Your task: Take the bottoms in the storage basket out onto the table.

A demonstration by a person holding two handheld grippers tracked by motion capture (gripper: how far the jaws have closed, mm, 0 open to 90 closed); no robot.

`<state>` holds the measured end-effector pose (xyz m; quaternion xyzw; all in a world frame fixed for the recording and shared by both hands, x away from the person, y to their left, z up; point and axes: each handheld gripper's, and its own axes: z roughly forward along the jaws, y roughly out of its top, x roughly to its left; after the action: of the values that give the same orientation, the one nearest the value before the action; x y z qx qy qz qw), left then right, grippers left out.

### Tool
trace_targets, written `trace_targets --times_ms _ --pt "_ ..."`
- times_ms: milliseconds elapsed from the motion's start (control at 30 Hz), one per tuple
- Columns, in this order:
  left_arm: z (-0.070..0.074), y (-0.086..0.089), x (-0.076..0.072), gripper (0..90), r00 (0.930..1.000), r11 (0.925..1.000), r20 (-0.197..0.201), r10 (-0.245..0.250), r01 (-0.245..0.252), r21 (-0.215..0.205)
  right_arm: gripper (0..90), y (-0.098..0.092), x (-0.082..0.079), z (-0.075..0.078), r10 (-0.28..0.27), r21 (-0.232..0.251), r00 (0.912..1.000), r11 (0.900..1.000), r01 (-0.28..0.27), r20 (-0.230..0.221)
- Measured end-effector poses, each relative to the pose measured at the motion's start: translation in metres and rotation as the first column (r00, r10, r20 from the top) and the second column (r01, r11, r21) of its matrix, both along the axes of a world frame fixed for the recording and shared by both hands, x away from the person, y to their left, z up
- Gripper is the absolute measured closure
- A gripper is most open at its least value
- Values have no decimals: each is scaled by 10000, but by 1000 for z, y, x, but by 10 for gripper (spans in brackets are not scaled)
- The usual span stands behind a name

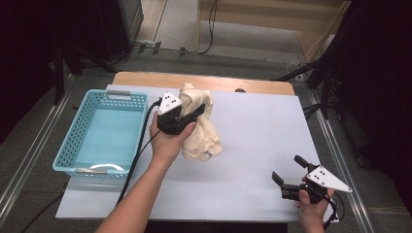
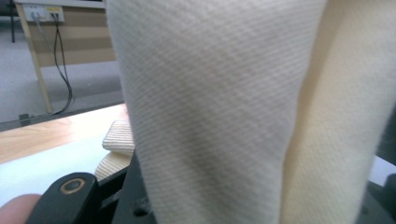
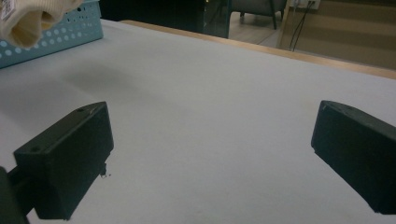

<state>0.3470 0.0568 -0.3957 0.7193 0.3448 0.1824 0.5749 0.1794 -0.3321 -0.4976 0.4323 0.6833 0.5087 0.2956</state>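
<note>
A cream knitted garment (image 1: 203, 138) is bunched up over the white table cover (image 1: 257, 141), just right of the basket. My left gripper (image 1: 192, 114) is shut on its upper part, and the fabric hangs down from the jaws toward the table. In the left gripper view the cream cloth (image 2: 210, 116) sits close between the black jaws. Near the front right corner my right gripper (image 1: 287, 169) rests open and low, with nothing between its fingers. In the right gripper view, the right gripper (image 3: 212, 161) has bare table between its jaws, and a corner of the garment (image 3: 32, 18) hangs at the top left.
A light blue perforated basket (image 1: 68, 141) stands on the table's left side, its inside bare; its wall (image 3: 70, 32) is also in the right gripper view. A wooden table edge (image 1: 204, 80) runs along the back. Cables and stands lie on the floor beyond.
</note>
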Motion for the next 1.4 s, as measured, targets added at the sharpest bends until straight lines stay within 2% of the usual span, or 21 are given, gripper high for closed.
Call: trace_targets --times_ms 433,700,867,1133,1400 --pt "-17 -20 -1 623 9982 9983 -377 -467 480 323 0 1 0 -1 28 7 10000 10000 -28 -22" --pt "-31 -33 -2 615 9945 9950 -742 -736 782 615 0 0 1 -1 29 4 10000 10000 -29 -14" --pt "-43 -40 -2 609 9907 9927 -1057 -859 941 749 0 0 1 -1 30 -16 10000 10000 -30 -22" --pt "-59 -50 -1 587 9804 9874 -1634 -1097 1263 949 0 0 1 -1 28 -34 10000 10000 -28 -18" --pt "-68 -57 -2 556 9743 9827 -1922 -1172 1418 1195 0 1 0 -2 68 -59 10000 10000 -68 -61"
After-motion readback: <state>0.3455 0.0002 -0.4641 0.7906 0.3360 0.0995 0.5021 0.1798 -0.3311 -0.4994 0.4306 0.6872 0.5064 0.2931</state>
